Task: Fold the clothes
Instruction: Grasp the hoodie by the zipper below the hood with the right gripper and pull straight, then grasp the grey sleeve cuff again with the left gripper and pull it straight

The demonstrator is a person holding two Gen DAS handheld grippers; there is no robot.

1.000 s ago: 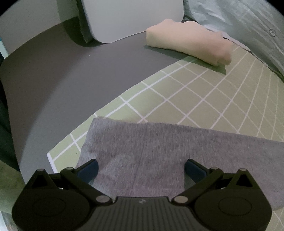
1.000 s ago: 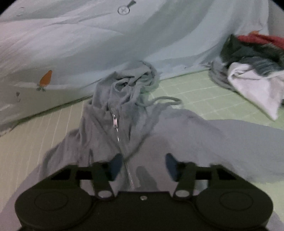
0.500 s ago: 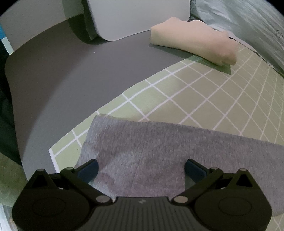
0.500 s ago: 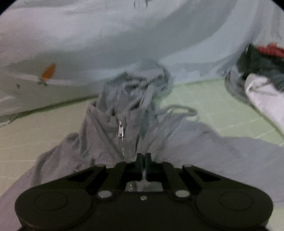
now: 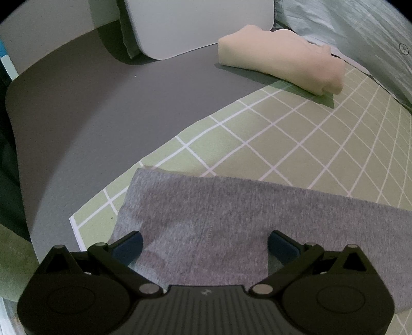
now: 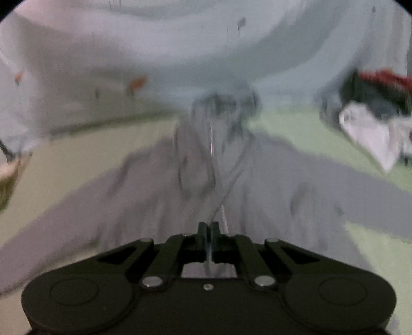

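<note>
Frame heavily motion-blurred. Black two-finger right gripper [image 6: 208,233], jaws pressed together on a fold of the grey zip-up hooded sweatshirt [image 6: 206,180]. Sweatshirt spread over pale green checked sheet [image 6: 283,121]. Right of the sweatshirt: heap of red, dark and white clothes [image 6: 373,121], probably unfolded.

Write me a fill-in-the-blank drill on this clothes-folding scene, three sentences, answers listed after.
1. The left gripper hovers over the grey garment with its jaws ____.
2. The right gripper is ____ on the grey hoodie.
3. The folded garment lying near the white board is ____ in colour.

Answers: open; shut; cream
</note>
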